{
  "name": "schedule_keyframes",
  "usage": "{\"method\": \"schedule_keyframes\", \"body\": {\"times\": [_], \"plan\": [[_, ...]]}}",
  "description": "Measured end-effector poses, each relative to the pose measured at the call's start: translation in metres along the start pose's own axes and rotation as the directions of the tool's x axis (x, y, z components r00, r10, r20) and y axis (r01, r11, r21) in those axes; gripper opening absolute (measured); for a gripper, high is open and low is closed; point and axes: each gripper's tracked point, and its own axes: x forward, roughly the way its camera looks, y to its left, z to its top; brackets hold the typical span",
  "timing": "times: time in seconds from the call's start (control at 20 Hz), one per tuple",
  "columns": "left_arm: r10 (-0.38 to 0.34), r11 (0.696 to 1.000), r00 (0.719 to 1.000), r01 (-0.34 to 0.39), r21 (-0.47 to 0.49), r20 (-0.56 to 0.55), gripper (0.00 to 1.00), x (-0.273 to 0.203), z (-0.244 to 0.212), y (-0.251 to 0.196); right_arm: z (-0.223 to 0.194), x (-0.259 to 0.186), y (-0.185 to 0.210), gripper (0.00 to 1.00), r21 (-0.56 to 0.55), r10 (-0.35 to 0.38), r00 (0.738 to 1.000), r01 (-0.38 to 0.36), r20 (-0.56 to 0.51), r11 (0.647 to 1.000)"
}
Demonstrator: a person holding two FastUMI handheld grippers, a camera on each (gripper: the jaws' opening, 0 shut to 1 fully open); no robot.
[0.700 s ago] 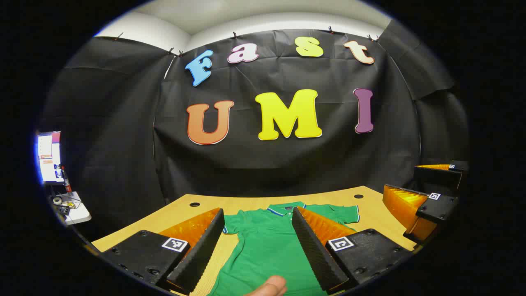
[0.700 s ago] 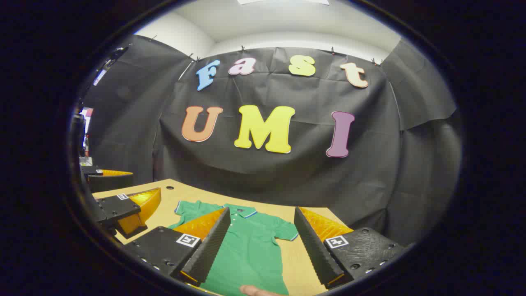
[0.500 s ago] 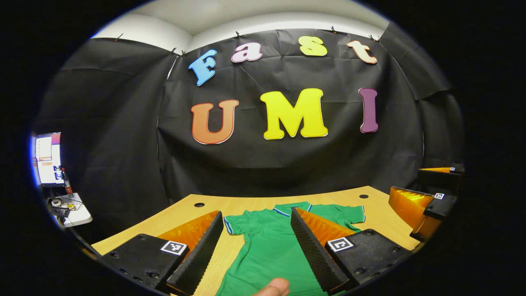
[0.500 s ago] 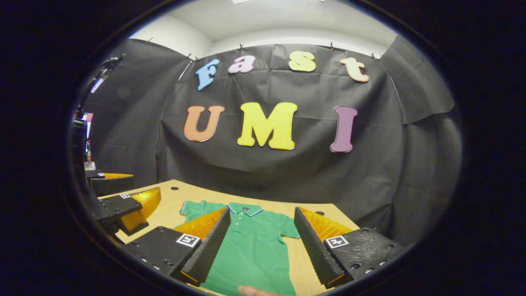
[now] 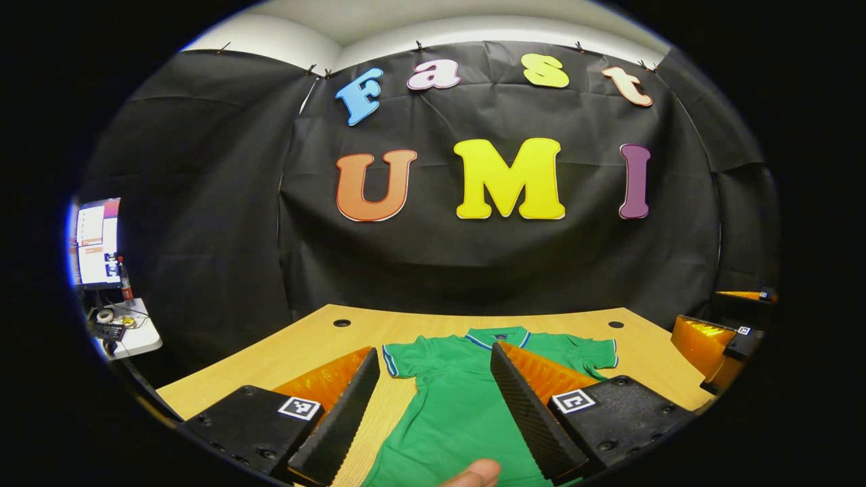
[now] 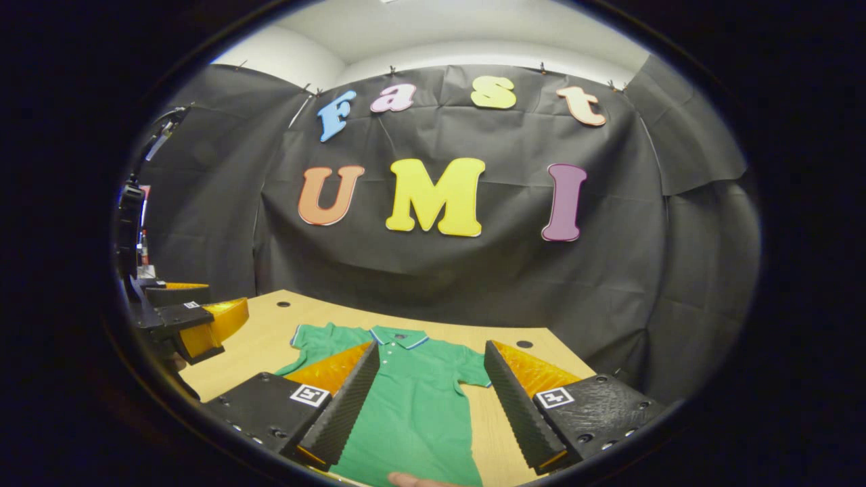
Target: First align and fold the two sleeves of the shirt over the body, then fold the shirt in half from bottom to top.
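Left gripper view: both ridged wedge-fingered tools [image 5: 433, 412] [image 6: 426, 406] apart over flat green knit shirt [image 5: 460, 406].

Left tool [image 5: 433, 406]: wedge-shaped fingers, ridged inner faces, translucent ribbed backs.
Mounts: blocky, textured, dotted with round screws.
Markings: square black-and-white tag atop each mount.
Right tool [image 6: 427, 399]: same build, same tags.
Fingertip [image 5: 473, 473]: bare.

Green shirt [image 6: 413, 406] flat on the wooden table [image 6: 267, 341], collar toward the far wall, both short sleeves spread out; right gripper [image 6: 433, 412] above the shirt's lower half, fingers wide apart, touching nothing; left gripper [image 6: 193, 325] at left edge, over the table's corner; fingertip [image 6: 409, 480] at bottom edge.
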Motion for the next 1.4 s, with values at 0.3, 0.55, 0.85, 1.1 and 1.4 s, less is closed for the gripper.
{"method": "schedule_keyframes", "body": {"times": [0.3, 0.55, 0.85, 1.1, 1.4], "plan": [[0.001, 1.000, 1.000, -0.001, 0.021, 0.000, 1.00, -0.001, -0.001, -0.002, -0.006, 0.004, -0.007, 0.95, 0.004, -0.008, 1.000, 0.008, -0.012, 1.000], [-0.001, 0.999, 1.000, 0.001, 0.044, 0.001, 1.00, -0.002, -0.001, -0.005, -0.020, 0.015, -0.017, 0.95, 0.012, -0.016, 0.999, 0.017, -0.038, 1.000], [0.009, 0.999, 1.000, -0.008, 0.047, -0.011, 1.00, 0.000, -0.004, -0.004, -0.033, 0.041, -0.036, 0.95, 0.008, -0.042, 0.997, 0.042, -0.060, 0.999], [0.028, 0.998, 1.000, -0.027, 0.052, -0.009, 1.00, 0.003, -0.004, 0.003, -0.034, 0.091, -0.053, 0.95, -0.010, -0.054, 0.996, 0.054, -0.072, 0.999], [0.036, 0.999, 0.999, -0.035, 0.038, -0.030, 1.00, 0.012, -0.011, 0.009, -0.051, 0.176, -0.091, 0.95, -0.054, -0.126, 0.987, 0.121, -0.101, 0.991]]}}
